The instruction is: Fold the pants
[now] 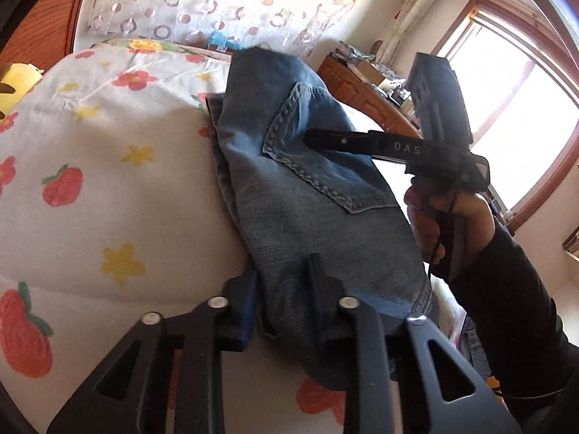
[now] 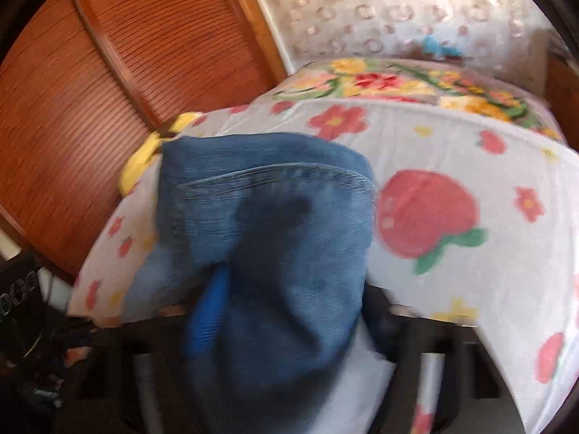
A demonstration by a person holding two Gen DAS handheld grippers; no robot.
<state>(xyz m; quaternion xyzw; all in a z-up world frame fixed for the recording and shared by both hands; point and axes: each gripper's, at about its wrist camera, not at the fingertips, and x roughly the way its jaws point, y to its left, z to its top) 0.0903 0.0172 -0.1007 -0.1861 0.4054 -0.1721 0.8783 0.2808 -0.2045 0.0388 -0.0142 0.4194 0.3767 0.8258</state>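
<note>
Nearest to me, my left tongs [image 1: 286,311] pinch the near edge of the folded blue denim pants [image 1: 289,195], their jaws nearly shut on the cloth. The pants lie in a thick bundle on the bed's white sheet printed with red strawberries and yellow flowers [image 1: 108,166]. Farther along, my right tongs [image 1: 315,139] reach in from the right, tips pressed at the stitched back pocket [image 1: 311,159]; in their own blurred view denim drapes over the half-open jaws, and I cannot tell whether they grip it, with the white curtain with ring patterns [image 1: 202,3] beyond.
</note>
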